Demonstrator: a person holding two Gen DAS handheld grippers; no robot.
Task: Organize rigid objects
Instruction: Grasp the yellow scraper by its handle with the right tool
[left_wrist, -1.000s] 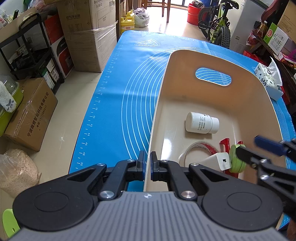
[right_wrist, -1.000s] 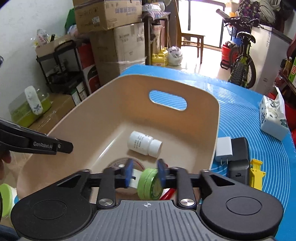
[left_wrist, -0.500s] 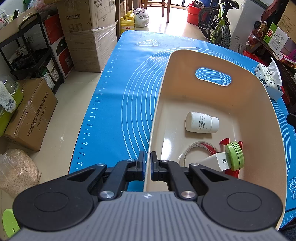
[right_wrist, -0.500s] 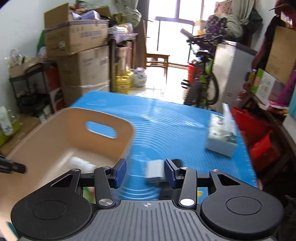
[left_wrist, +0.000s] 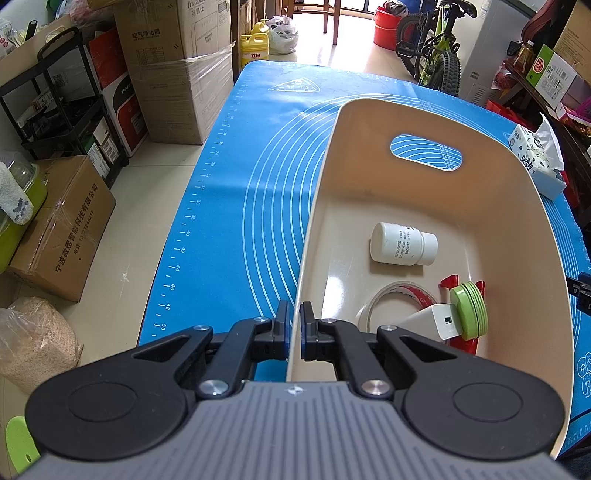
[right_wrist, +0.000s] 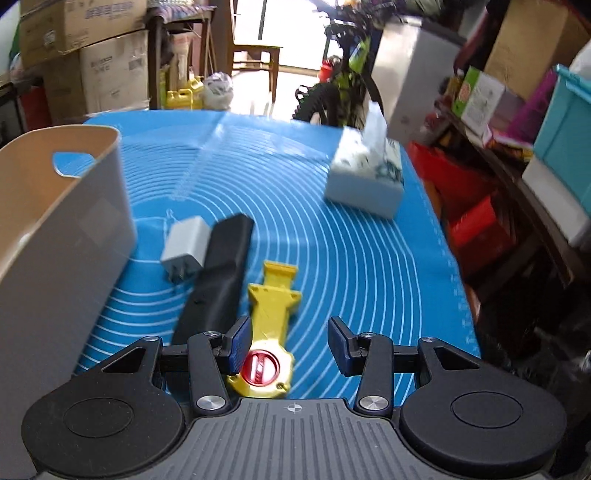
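Three loose things lie on the blue mat (right_wrist: 332, 236) of my worktop, just beside the bin's (left_wrist: 491, 206) right wall: one white charger (right_wrist: 184, 245), one black case (right_wrist: 218, 273) touching it, and one yellow toy (right_wrist: 271, 325) next to the case. My right gripper (right_wrist: 290, 347) hangs over the toy's round red end with its jaws apart and nothing pressed between them; the left pad sits close against the toy while the right one stands well clear. My left gripper (left_wrist: 294, 330) has its jaws clamped on the bin's near rim.

What worries me: the toy sits off-centre in the gap, so closing now could push it sideways into the case instead of catching it. The view is smeared too, so I may misjudge the height and strike the mat.

Inside the bin I count one white bottle (left_wrist: 402, 243), one tape roll (left_wrist: 391, 299), one green roll (left_wrist: 469, 310), one white plug (left_wrist: 432, 321) and one red piece (left_wrist: 465, 343). One tissue pack (right_wrist: 365, 181) sits toward the far right edge.
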